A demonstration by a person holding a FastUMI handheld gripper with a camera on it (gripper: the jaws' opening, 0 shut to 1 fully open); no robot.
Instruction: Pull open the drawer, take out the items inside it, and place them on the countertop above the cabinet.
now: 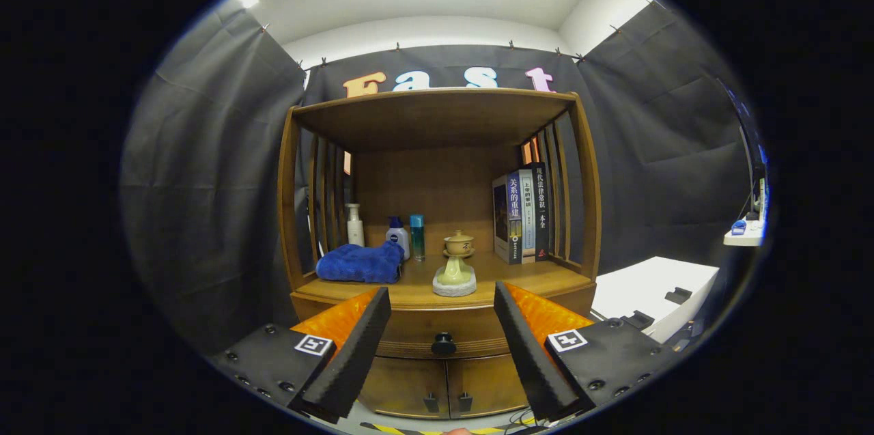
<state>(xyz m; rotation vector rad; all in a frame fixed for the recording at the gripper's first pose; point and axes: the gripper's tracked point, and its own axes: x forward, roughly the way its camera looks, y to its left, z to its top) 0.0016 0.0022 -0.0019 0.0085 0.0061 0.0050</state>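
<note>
A wooden cabinet stands straight ahead. Its drawer point(442, 332) is closed, with a round black knob point(443, 344) in the middle of its front. My gripper point(442, 295) is open, its two black padded fingers point(355, 346) spread wide on either side of the knob, which lies a little beyond them. Nothing is between the fingers. The countertop point(526, 278) above the drawer carries a folded blue towel point(360, 263), three bottles point(398, 235), a pale green vase on a white coaster point(455, 274), a small lidded cup point(458, 244) and upright books point(522, 216). The drawer's contents are hidden.
Two small doors point(444, 387) with dark pulls sit below the drawer. Slatted wooden sides and a top shelf point(437, 107) frame the countertop. A white table point(649, 291) stands to the right of the cabinet. Yellow-black tape point(410, 429) marks the floor near the fingers.
</note>
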